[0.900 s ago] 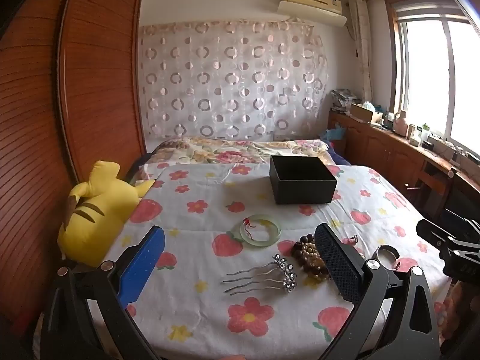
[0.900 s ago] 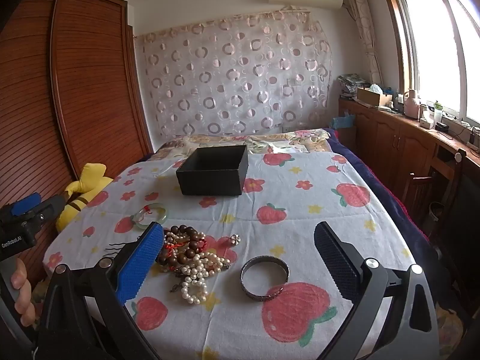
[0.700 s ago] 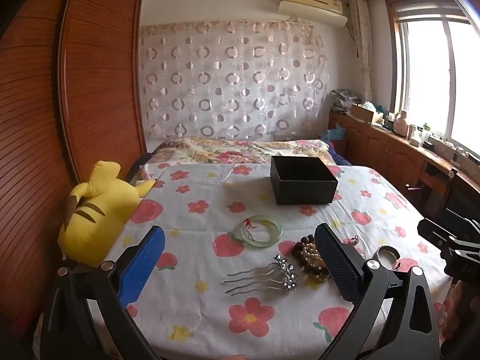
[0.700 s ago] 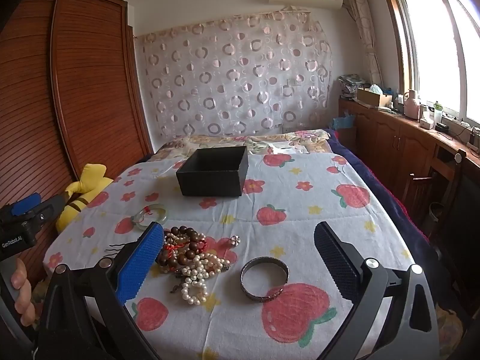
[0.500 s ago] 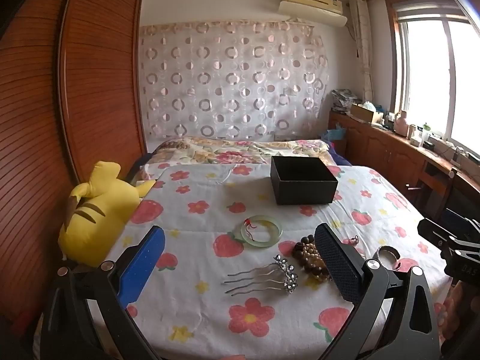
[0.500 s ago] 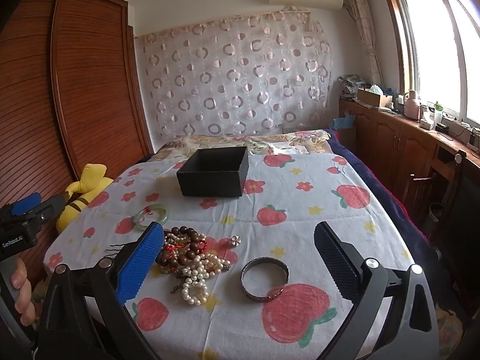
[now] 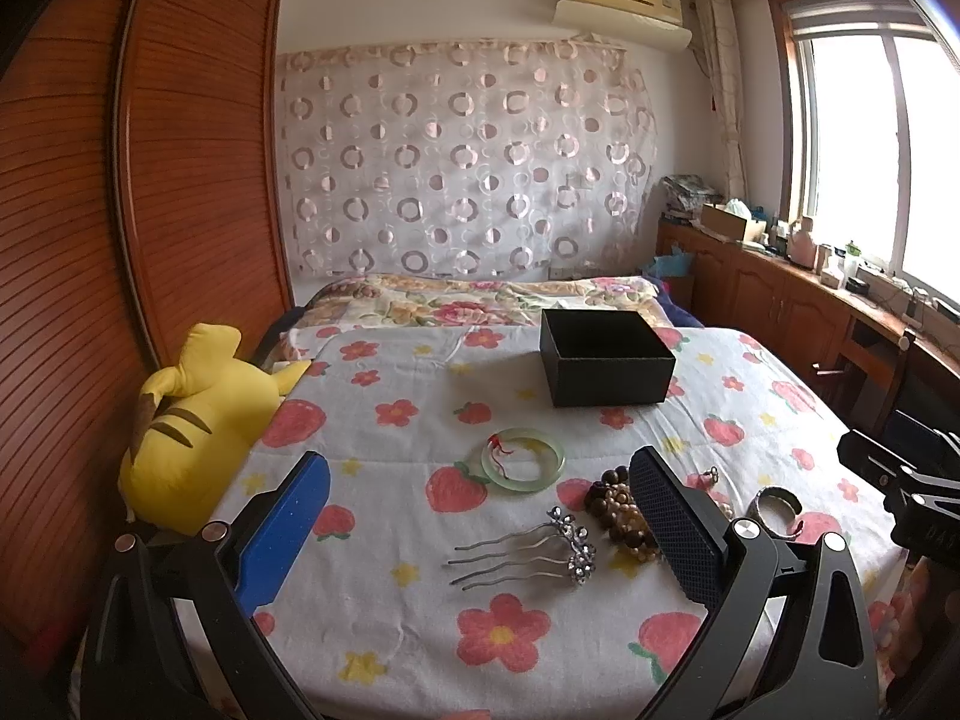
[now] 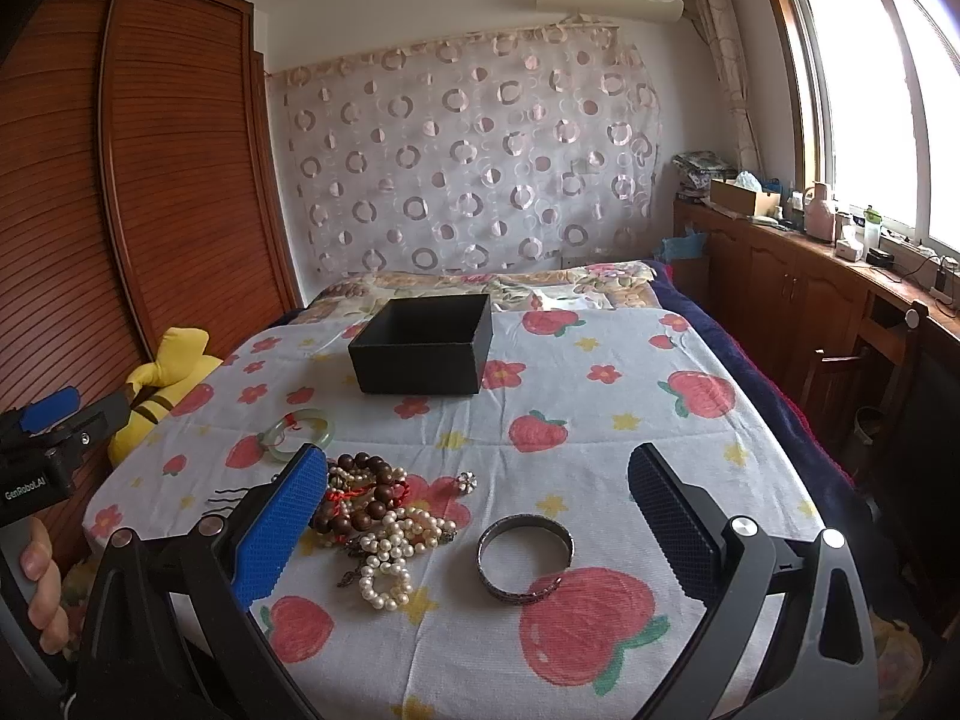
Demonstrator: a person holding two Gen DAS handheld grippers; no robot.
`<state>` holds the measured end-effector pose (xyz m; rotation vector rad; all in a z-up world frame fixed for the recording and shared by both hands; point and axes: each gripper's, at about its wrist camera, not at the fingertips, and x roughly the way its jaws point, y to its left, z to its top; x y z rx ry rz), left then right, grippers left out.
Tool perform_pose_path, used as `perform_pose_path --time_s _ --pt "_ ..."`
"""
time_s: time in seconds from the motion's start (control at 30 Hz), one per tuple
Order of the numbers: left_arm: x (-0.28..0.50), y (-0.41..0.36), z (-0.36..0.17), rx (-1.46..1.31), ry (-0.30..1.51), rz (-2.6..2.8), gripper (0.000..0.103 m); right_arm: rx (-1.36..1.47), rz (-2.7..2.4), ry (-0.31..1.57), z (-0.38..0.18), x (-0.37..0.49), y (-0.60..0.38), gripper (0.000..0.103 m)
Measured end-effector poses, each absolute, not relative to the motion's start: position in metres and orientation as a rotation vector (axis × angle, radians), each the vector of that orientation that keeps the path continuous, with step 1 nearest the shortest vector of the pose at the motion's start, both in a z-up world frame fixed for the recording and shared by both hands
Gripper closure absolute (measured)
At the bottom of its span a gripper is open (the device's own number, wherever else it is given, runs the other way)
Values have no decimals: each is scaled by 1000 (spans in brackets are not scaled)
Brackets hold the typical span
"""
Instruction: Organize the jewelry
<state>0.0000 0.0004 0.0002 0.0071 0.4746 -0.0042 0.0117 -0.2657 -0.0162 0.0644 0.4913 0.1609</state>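
Jewelry is sitting spread out on the bed point(image 8: 600, 420) in front of me, on the fruit-and-flower cover. I'm holding both sets of fingers wide apart above the near edge, gripping nothing.

Between my left gripper point(image 7: 480, 525) fingers, the silver hair comb point(image 7: 531, 549) is lying closest, prongs pointing toward the blue finger. Just past it the green jade bangle point(image 7: 523, 459) is resting flat with a bit of red thread on it. Right against the inner side of my black finger the brown bead bracelet point(image 7: 618, 510) is peeking out, partly hidden.

On my right gripper point(image 8: 477, 519) side, the dark metal bangle point(image 8: 525, 558) is lying almost centered between the fingers. Toward the blue finger the pearl strand point(image 8: 390, 552) is tangled up with the brown beads, touching them, and a small sparkly piece point(image 8: 465, 482) is sitting just beyond that pile.

Black box point(image 8: 423, 351) is standing open further up the bed, well beyond both sets of fingertips, and I can't tell what's inside.

Yellow plush toy point(image 7: 198, 426) is slumping at the bed's edge, outside my left blue finger, by the wooden wardrobe point(image 7: 150, 180).
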Motion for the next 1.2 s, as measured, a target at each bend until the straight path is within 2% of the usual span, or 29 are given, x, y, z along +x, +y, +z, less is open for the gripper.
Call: perform_pose_path --time_s 1.2 --pt "0 0 0 16 474 0 6 63 161 488 -14 11 -266 2"
